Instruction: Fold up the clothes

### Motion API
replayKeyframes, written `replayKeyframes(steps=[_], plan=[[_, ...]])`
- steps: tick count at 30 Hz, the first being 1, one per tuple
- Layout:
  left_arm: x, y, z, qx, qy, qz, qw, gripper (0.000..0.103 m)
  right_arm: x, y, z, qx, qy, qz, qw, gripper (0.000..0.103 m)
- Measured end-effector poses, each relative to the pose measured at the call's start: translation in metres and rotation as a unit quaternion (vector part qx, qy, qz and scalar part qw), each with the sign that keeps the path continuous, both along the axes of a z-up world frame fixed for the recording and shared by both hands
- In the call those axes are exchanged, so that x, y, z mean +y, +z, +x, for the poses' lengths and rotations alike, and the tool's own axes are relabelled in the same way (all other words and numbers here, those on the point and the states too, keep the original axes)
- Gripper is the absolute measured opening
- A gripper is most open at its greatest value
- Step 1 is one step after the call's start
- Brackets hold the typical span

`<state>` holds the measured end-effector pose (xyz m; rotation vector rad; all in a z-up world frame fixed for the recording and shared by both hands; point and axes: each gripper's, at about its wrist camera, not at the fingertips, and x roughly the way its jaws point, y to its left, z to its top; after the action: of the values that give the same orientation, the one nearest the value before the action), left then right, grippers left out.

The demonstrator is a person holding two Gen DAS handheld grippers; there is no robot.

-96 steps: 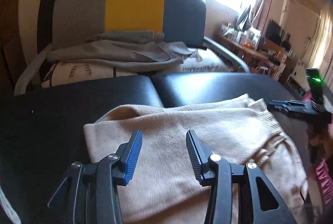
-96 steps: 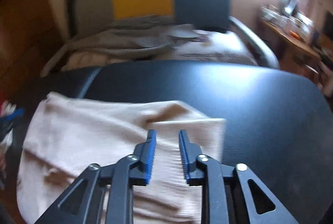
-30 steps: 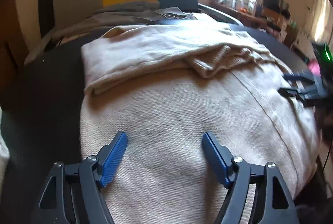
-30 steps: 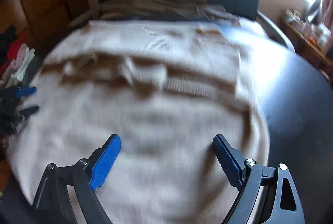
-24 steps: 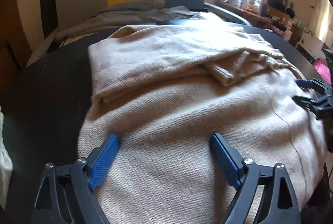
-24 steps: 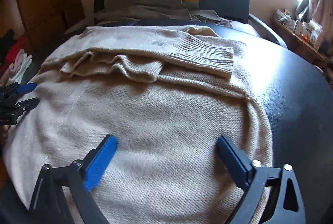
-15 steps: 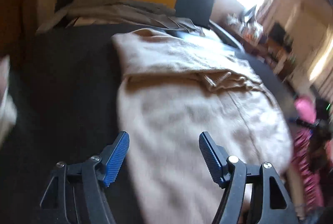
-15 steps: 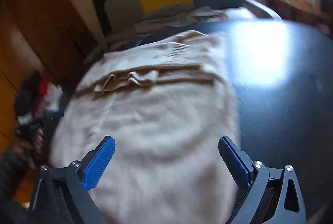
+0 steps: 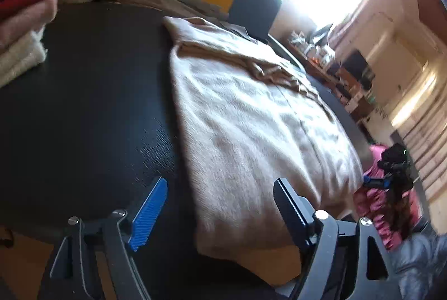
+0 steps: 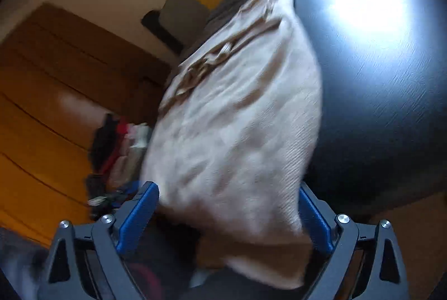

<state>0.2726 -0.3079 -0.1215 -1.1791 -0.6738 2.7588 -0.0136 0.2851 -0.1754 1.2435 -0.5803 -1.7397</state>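
Both my grippers are released, nothing held. Left gripper [image 9: 220, 206] hovers at the near table [image 9: 92, 104] edge; right gripper [image 10: 229, 212] straddles the sweater's [image 9: 251, 115] hem. Sweater lies flat on the table, hem overhanging. Right view blurred.

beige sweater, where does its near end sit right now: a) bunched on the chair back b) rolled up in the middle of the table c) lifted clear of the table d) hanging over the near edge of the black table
d: the beige sweater lies spread on the black table and its near end droops past the table edge, between the open fingers of the right gripper.
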Motion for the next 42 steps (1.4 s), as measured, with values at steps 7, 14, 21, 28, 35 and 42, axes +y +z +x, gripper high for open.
replayKeyframes(steps=[7,14,21,28,35,42], plan=[[0.026,-0.001,-0.006,-0.002,-0.044,-0.018,0.9989,0.082,-0.036,-0.026,0.021,-0.027,0.065,0.051,0.996,0.096],[0.03,-0.002,-0.004,-0.032,-0.046,0.021,0.9982,0.074,-0.051,-0.02,0.027,0.01,0.073,0.128,0.989,0.014],[0.059,-0.003,-0.011,-0.058,-0.057,-0.057,0.995,0.077,-0.066,-0.004,0.03,0.042,0.081,0.158,0.983,0.023],[0.032,0.013,-0.014,-0.037,-0.061,0.028,0.9971,0.006,-0.085,0.019,0.033,0.067,0.092,0.138,0.984,0.011],[0.007,0.06,-0.024,0.047,-0.106,0.093,0.9889,0.006,-0.102,0.042,0.022,0.072,0.101,0.093,0.988,0.011],[-0.038,0.104,-0.099,0.141,-0.093,0.171,0.9707,0.006,-0.117,0.092,-0.029,0.104,0.088,0.033,0.99,0.008]])
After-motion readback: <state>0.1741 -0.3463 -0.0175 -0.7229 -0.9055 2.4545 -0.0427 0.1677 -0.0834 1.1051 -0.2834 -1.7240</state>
